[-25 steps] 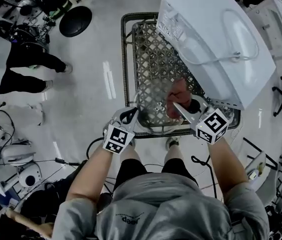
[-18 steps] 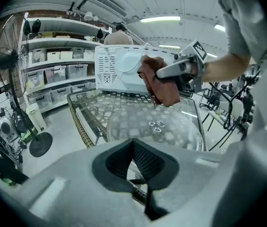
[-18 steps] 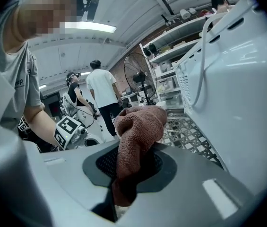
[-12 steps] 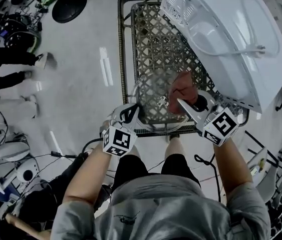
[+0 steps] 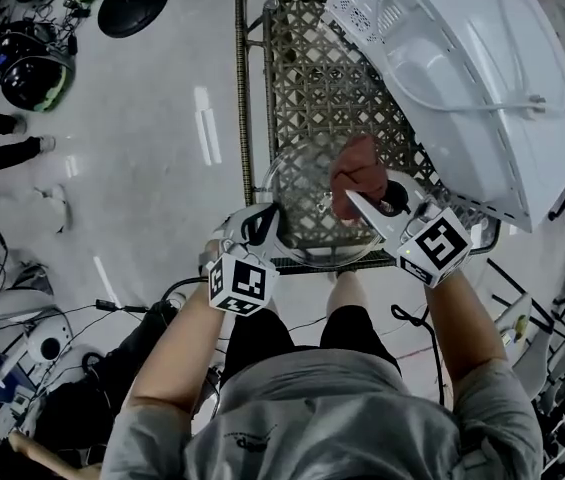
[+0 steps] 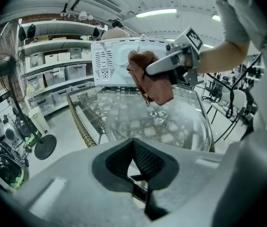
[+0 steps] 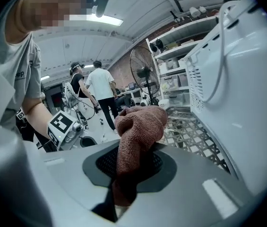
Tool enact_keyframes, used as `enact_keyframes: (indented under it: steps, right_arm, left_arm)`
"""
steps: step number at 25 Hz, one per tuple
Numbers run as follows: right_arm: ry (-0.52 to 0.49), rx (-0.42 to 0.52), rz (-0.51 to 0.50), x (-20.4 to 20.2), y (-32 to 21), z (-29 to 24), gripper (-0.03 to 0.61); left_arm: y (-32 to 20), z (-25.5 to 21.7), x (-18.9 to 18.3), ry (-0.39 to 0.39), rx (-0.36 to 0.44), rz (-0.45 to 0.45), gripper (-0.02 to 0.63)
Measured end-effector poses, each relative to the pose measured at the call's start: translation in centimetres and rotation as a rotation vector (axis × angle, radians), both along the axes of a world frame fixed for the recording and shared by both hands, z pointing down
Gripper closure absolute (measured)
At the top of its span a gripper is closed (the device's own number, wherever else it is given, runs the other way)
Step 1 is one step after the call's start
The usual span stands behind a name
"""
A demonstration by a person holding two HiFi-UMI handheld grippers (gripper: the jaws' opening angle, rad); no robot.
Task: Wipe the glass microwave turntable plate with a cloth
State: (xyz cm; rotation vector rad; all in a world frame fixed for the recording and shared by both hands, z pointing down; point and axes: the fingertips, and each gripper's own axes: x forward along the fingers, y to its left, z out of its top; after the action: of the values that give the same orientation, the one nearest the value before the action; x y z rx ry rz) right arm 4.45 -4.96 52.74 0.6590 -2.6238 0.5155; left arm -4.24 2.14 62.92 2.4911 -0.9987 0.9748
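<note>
Table: wire-mesh top in a dark tube frame. We stand at its near end, and we place everything below from it.
Microwave: white, resting on the table's right half and overhanging its right edge. We see vent slots and a loose white cord on the face turned up to us.
Fan base: dark round disc on the floor, well off the table's far-left corner.
Glass plate: clear and round, over the table's near end, on the side away from the overhang. Its near rim reaches the table's near rail.
Left gripper: at the table's near rail, toward the left corner. We see its jaws pressed together on the plate's near-left rim.
Right gripper: above the table's near end, on its right half. Its jaws pinch the cloth.
Cloth: reddish-brown and bunched, above the table's near end, sticking out past the jaws over the plate's right part. We cannot tell whether it touches the glass.
</note>
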Motion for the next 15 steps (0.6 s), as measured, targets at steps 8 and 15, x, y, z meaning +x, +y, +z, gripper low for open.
enact_keyframes:
  steps: [8,15]
  right_arm:
    - [0.255,0.229,-0.261,-8.8,-0.6,2.7,0.508]
    - [0.409,0.312,-0.393,-13.4,0.3,7.2,0.508]
  left_arm:
    - [0.0,0.0,-0.1,0.013,0.009,-0.010,0.615]
    - [0.1,-0.1,-0.3,0.022,0.016,-0.029,0.615]
